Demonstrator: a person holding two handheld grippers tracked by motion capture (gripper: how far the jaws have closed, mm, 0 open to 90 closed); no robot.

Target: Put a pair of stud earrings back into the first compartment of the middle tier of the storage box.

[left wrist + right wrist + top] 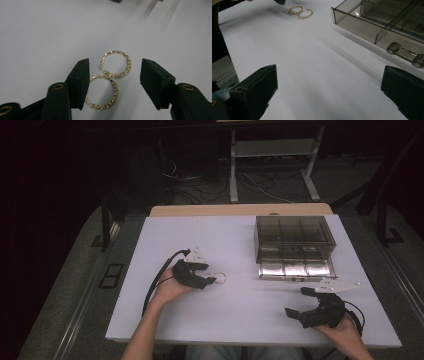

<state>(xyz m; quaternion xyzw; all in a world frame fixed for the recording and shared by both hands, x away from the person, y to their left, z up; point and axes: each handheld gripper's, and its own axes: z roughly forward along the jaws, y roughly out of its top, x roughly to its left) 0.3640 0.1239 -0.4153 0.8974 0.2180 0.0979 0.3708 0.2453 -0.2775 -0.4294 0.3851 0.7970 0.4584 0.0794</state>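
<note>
Two gold hoop earrings (115, 91) lie flat and touching on the white table (240, 310), left of centre. My left gripper (115, 75) hovers low over them, and its jaws stand on either side of the pair with gaps to both pads. One hoop (129, 63) lies just beyond the jaw tips. In the high view the left gripper (210, 281) points right at the earrings (220, 278). My right gripper (299, 301) rests near the front right edge, open and holding nothing. The right gripper view looks across its wide jaws (329, 87) to the earrings (298, 13).
A smoky clear plastic drawer box (295, 232) stands at the back right, with its bottom drawer (295, 269) pulled out toward me. The drawer's front wall (362, 27) and handle (404, 53) are close ahead of the right gripper.
</note>
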